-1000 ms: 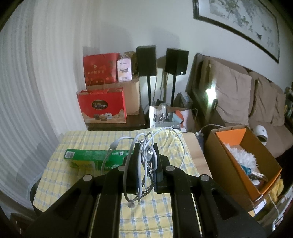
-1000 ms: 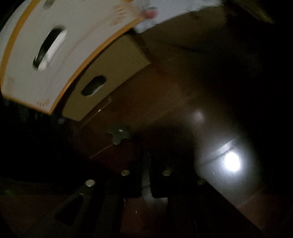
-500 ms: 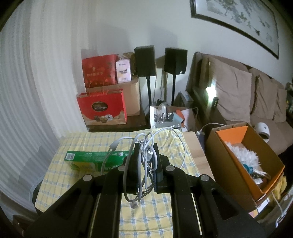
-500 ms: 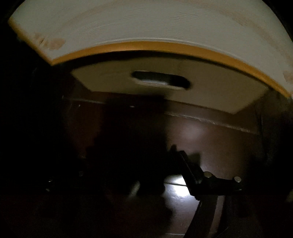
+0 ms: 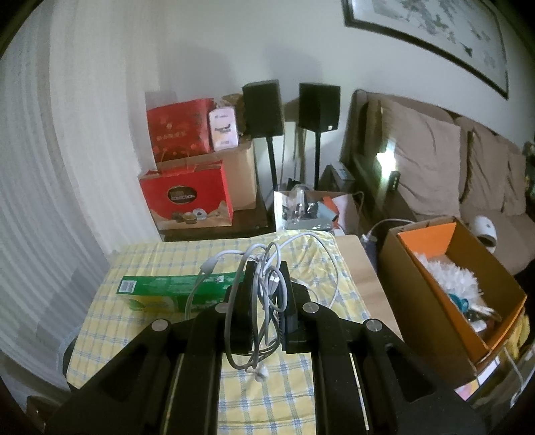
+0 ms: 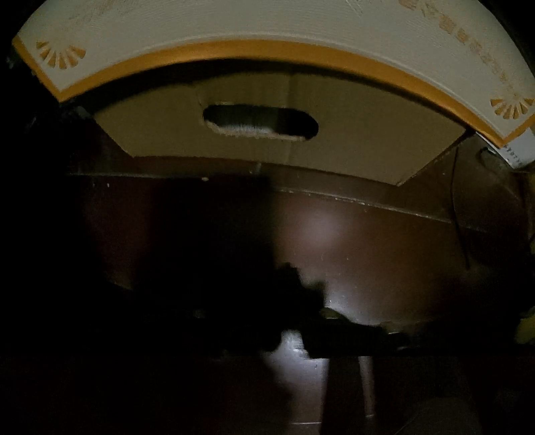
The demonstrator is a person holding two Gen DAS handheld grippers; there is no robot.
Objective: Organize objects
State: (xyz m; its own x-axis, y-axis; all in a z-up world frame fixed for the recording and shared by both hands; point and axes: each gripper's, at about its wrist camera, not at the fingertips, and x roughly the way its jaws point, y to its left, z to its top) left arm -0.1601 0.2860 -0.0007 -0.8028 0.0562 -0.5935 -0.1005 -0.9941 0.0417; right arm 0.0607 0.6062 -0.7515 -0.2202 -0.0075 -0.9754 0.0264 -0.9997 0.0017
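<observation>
White walls, a framed picture (image 5: 431, 33) and a beige sofa (image 5: 444, 160) are seen beyond a table covered by a yellow checked cloth (image 5: 160, 257). On that cloth a long green box (image 5: 160, 287) is laid flat. The left gripper (image 5: 265, 294) is held above the cloth, and its jaws are pressed narrowly onto a coiled white cable (image 5: 264, 267), whose loops are draped over the fingers and hang down to a small plug. To the right, beside the table, an open cardboard box (image 5: 401, 267) with an orange lining is seen, with a white fluffy duster (image 5: 451, 277) inside it. Behind the table, 2 red gift bags (image 5: 187, 197) and 2 black speakers (image 5: 264, 107) on stands are placed against the wall.

The right wrist view is very dark. A cardboard flap (image 6: 367, 134) with an oval handle slot is seen under a white panel edged in orange (image 6: 267, 30), above dark brown wood. The right gripper (image 6: 287, 314) is shown only as a black silhouette; its jaws have just been closing, and whether anything is between them cannot be told.
</observation>
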